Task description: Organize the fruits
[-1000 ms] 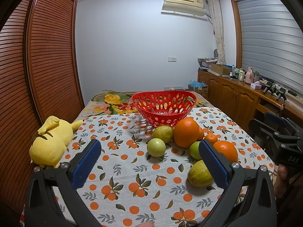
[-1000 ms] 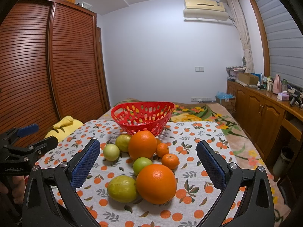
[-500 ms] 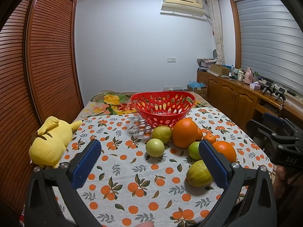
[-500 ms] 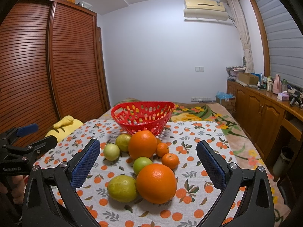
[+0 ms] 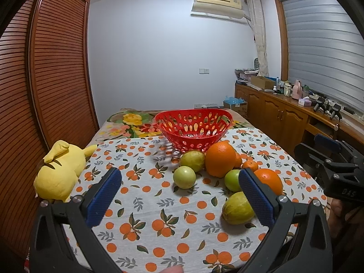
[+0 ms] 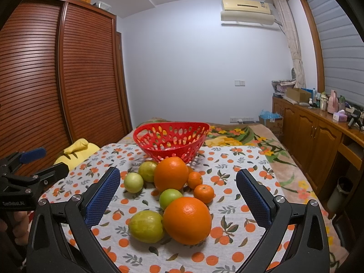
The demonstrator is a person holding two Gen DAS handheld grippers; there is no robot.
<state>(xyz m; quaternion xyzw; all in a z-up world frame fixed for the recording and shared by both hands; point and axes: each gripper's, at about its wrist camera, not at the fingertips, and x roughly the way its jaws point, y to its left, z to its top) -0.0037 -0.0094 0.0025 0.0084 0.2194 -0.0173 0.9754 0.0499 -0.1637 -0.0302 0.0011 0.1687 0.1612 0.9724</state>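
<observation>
Large orange (image 5: 220,158) hides a mandarin (image 5: 238,159) behind it.

Left gripper (image 6: 21,182) body reads "GenRobot.AI" in white. Right gripper (image 5: 336,173) body shows "DAS" (upside down, so approx.). Air conditioner (image 6: 246,11) label too small to read.

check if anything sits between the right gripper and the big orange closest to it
Nothing visible does. The right gripper hangs with jaws open, and the near large orange lies directly ahead, touching a yellow-green fruit on its left.
</observation>
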